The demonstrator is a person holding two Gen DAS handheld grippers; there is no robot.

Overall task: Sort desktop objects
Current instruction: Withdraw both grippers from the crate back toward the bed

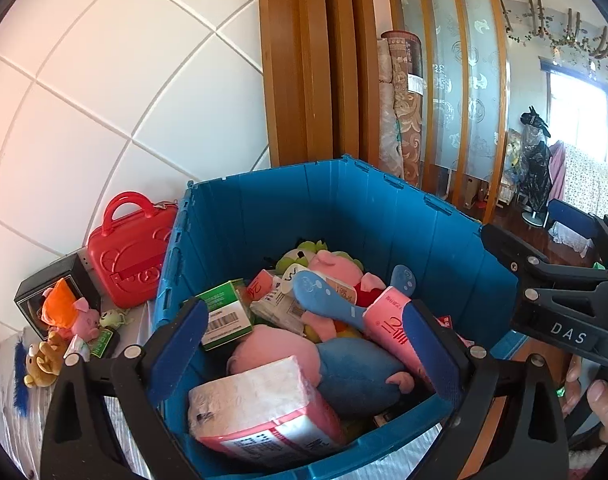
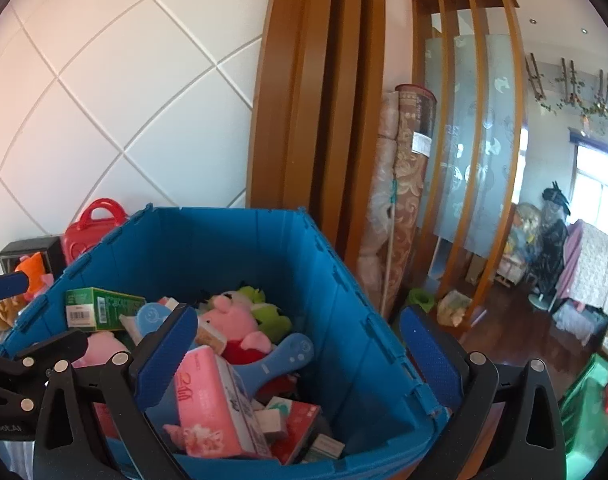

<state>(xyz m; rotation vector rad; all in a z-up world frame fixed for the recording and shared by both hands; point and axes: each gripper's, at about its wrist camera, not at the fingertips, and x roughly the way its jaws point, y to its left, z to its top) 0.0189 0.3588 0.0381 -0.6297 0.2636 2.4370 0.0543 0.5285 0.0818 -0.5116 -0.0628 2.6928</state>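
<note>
Nearest the lens, left hand-held gripper [image 1: 304, 344] spread wide over the near rim of the blue crate [image 1: 264, 216], nothing between its blue pads (pink-and-white tissue pack [image 1: 260, 412] lying just below and between them, untouched). Right hand-held gripper [image 2: 300, 352] likewise fully apart and empty, straddling the crate's right-hand wall: one finger inside above the pink tissue box [image 2: 216, 404], the other outside over open floor. Inside the crate, packed close: blue plush [image 1: 360, 376], green carton [image 1: 224, 316] against the left wall, blue paddle-shaped toy [image 1: 324, 296], pink pig plush [image 2: 240, 320] and green plush [image 1: 304, 256] toward the far corner. Little free room among them; clear space only above the heap, below the rim. Left of the crate on the bench [image 1: 8, 412], small toys: bear [image 1: 44, 360], pink pig [image 1: 86, 322], orange plush [image 1: 58, 308]. Farther back, black box [image 1: 64, 276] and red case [image 1: 132, 260] just beside the crate's left wall. Beyond, tiled wall [image 1: 104, 80] and wooden screen [image 1: 324, 80].
</note>
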